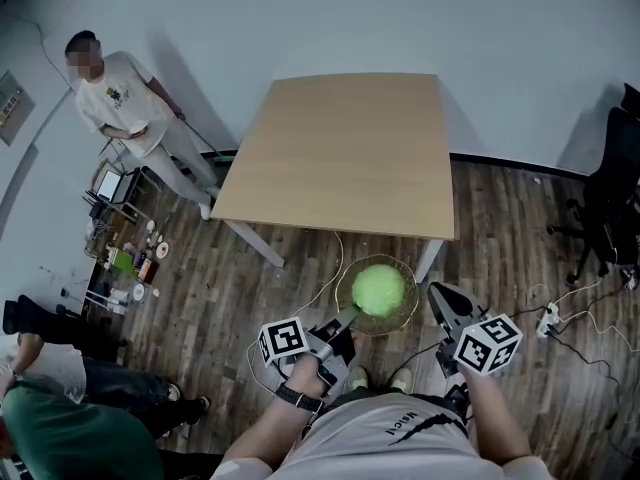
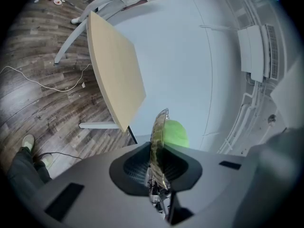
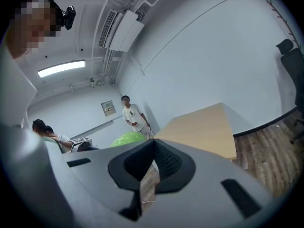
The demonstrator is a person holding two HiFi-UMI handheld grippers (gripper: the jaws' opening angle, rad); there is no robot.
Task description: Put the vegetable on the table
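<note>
A round green vegetable [image 1: 378,289] lies on a clear glass plate [image 1: 405,310] that hangs above the wooden floor, just in front of the light wooden table [image 1: 350,153]. My left gripper [image 1: 347,318] is shut on the plate's near-left rim. In the left gripper view the plate's rim [image 2: 158,132] stands edge-on between the pads of that gripper [image 2: 154,164], with the vegetable [image 2: 175,133] behind it. My right gripper [image 1: 437,291] hovers just right of the plate, apart from it, shut with nothing in it. Its own view shows the vegetable [image 3: 127,138] to the left and the table [image 3: 204,129] ahead.
A person [image 1: 120,103] stands at the back left beside a cart and small items on the floor [image 1: 125,253]. Other people sit at the lower left [image 1: 50,408]. A black office chair [image 1: 612,198] stands at the right. Cables and a power strip [image 1: 548,318] lie on the floor.
</note>
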